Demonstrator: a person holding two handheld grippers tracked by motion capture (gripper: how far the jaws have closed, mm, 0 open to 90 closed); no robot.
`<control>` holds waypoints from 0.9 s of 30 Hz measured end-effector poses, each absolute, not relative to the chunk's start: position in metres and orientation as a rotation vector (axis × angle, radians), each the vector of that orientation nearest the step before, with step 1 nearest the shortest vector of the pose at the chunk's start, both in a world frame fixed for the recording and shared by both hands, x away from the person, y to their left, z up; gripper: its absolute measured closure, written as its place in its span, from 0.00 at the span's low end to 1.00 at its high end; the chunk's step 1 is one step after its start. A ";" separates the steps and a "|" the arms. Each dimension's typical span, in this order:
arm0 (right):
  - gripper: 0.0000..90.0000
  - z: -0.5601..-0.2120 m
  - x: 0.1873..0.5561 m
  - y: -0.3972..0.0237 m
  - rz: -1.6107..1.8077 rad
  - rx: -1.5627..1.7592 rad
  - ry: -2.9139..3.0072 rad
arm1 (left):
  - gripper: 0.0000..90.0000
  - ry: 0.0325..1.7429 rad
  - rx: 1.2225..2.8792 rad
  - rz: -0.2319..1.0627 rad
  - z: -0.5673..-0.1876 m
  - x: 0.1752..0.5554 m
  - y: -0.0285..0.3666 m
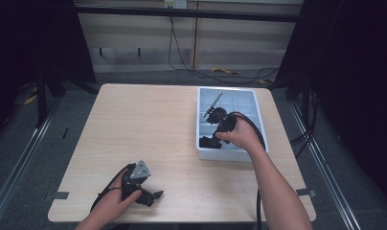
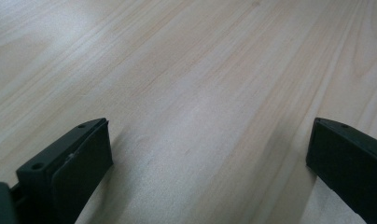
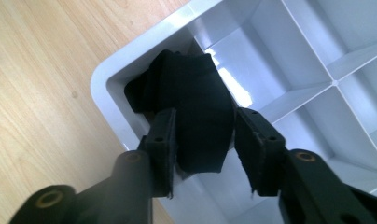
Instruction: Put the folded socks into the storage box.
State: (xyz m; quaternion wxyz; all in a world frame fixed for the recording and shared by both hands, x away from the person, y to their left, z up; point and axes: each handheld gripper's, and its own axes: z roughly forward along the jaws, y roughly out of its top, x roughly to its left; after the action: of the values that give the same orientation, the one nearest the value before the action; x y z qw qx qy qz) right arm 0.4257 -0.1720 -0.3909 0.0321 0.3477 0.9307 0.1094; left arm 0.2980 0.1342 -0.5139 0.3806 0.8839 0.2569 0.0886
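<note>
right gripper: your jaws stand apart around the black cloth in the tray corner compartment.
left gripper: yours, jaws apart over bare desk.

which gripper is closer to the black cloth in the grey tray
Right. The right gripper has its fingers either side of the black cloth in the tray's corner compartment; the left gripper rests far off across the table.

My left gripper lies low near the front edge, jaws spread wide apart. My right arm reaches forward, my right gripper pointing down, jaws partly parted.
</note>
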 end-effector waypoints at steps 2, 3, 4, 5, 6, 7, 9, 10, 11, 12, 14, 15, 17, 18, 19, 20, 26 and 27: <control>0.62 -0.390 0.425 -0.173 0.343 1.072 2.867 | 0.00 0.656 2.256 0.226 -0.514 0.298 0.134; 0.60 -0.389 0.424 -0.173 0.354 1.073 2.864 | 0.00 0.656 2.256 0.226 -0.514 0.298 0.134; 0.59 -0.388 0.424 -0.173 0.352 1.078 2.861 | 0.00 0.656 2.256 0.226 -0.514 0.298 0.134; 0.56 -0.387 0.424 -0.173 0.341 1.079 2.861 | 0.00 0.656 2.256 0.226 -0.514 0.298 0.134; 0.54 -0.386 0.424 -0.173 0.334 1.084 2.856 | 0.00 0.656 2.256 0.226 -0.514 0.298 0.134; 0.52 -0.384 0.425 -0.173 0.343 1.088 2.851 | 0.00 0.656 2.256 0.226 -0.514 0.298 0.134; 0.49 -0.381 0.425 -0.174 0.346 1.088 2.844 | 0.00 0.656 2.256 0.226 -0.514 0.298 0.134; 0.47 -0.380 0.425 -0.174 0.354 1.094 2.839 | 0.00 0.656 2.256 0.226 -0.514 0.298 0.134; 0.46 -0.378 0.425 -0.174 0.361 1.099 2.836 | 0.00 0.656 2.256 0.225 -0.514 0.298 0.134; 0.45 -0.376 0.424 -0.174 0.357 1.097 2.839 | 0.00 0.656 2.256 0.226 -0.514 0.298 0.134; 0.44 -0.374 0.422 -0.174 0.373 1.092 2.829 | 0.00 0.656 2.257 0.226 -0.514 0.298 0.134; 0.42 -0.373 0.421 -0.175 0.390 1.103 2.824 | 0.00 0.656 2.257 0.228 -0.514 0.298 0.134; 0.40 -0.372 0.420 -0.175 0.403 1.114 2.822 | 0.00 0.656 2.257 0.228 -0.514 0.298 0.134; 0.40 -0.371 0.419 -0.176 0.403 1.112 2.816 | 0.00 0.656 2.257 0.228 -0.514 0.298 0.134; 0.39 -0.371 0.418 -0.177 0.397 1.105 2.821 | 0.00 0.656 2.257 0.228 -0.514 0.298 0.134; 0.37 -0.371 0.417 -0.177 0.394 1.121 2.820 | 0.00 0.655 2.257 0.228 -0.514 0.298 0.134; 0.35 -0.366 0.411 -0.183 0.396 1.153 2.809 | 0.00 0.649 2.257 0.228 -0.514 0.297 0.135; 0.34 -0.365 0.409 -0.184 0.401 1.159 2.804 | 0.00 0.649 2.257 0.228 -0.514 0.297 0.135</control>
State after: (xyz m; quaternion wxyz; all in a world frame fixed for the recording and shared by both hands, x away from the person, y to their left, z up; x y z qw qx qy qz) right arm 0.4093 -0.1840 -0.3649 0.0406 0.3783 0.9155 0.1308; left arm 0.2974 0.1350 -0.5139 0.3810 0.8845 0.2542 0.0892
